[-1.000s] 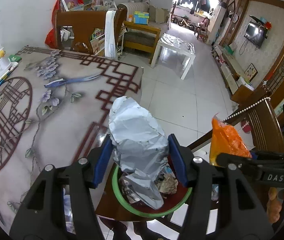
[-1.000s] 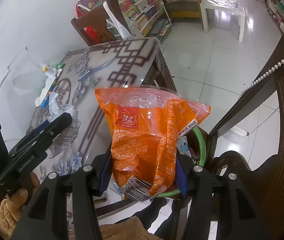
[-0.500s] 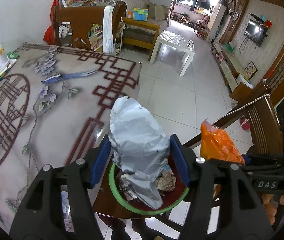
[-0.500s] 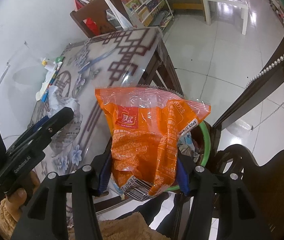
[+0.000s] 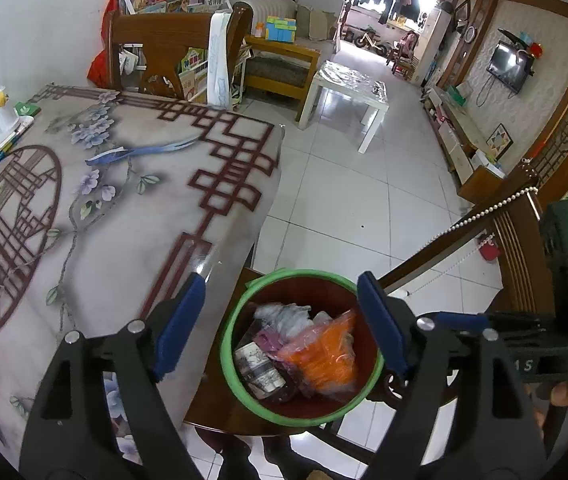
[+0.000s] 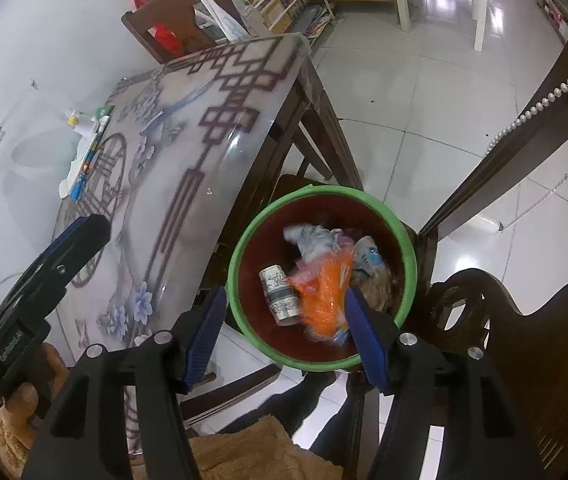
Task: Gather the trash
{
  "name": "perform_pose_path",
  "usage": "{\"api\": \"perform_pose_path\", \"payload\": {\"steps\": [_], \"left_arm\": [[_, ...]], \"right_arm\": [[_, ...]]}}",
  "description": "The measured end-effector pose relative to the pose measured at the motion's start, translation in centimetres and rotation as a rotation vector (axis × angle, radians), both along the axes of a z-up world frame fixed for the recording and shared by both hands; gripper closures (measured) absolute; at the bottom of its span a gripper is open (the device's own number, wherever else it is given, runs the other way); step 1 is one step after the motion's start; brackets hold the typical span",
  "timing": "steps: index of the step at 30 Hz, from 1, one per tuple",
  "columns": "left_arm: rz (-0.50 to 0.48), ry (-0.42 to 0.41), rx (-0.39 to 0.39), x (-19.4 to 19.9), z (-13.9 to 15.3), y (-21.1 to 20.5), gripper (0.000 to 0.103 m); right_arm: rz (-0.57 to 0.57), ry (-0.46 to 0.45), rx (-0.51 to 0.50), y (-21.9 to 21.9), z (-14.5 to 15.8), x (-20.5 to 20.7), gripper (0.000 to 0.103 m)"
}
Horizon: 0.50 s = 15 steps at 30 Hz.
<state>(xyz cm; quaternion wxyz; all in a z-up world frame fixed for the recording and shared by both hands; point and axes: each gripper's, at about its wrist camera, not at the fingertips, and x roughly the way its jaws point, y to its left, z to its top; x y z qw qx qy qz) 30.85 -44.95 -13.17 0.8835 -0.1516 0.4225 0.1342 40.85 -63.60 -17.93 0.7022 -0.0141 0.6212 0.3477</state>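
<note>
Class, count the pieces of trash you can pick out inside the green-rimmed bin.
4 at least: an orange plastic snack bag in the middle, a patterned paper cup left of it, crumpled grey wrapping behind, and a blue-printed wrapper to the right. Others may lie hidden underneath.

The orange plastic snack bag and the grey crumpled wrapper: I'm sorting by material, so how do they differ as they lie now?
The orange plastic snack bag is bright and glossy; the grey crumpled wrapper is dull and pale. The bag lies nearer the grippers and looks larger; the wrapper sits beyond it. Both lie loose inside the green-rimmed bin, held by neither gripper.
</note>
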Motion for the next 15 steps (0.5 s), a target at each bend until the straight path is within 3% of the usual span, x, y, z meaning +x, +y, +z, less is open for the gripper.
{"api": "perform_pose_path", "payload": {"steps": [3, 5, 6, 11, 15], "left_arm": [[-0.004, -0.018, 0.016, -0.5, 0.9, 0.6, 0.026], [-0.005, -0.043, 0.041, -0.8, 1.7, 1.1, 0.014], [-0.003, -0.068, 0.060, -1.0, 2.5, 1.5, 0.013], [0.009, -0.158, 0.111, -2.6, 5.3, 3.6, 0.006], [0.042, -0.221, 0.152, -4.2, 7.4, 5.8, 0.005]], "right_arm": [[0.008, -0.047, -0.001, 0.2, 0.7, -0.4, 0.043], [0.025, -0.127, -0.008, 0.8, 2.0, -0.9, 0.039], [0.035, -0.166, -0.016, 1.2, 2.7, -1.1, 0.034], [0.041, -0.271, -0.009, 3.3, 5.1, -1.8, 0.030], [-0.003, -0.361, 0.057, 5.4, 7.9, -2.8, 0.022]]}}
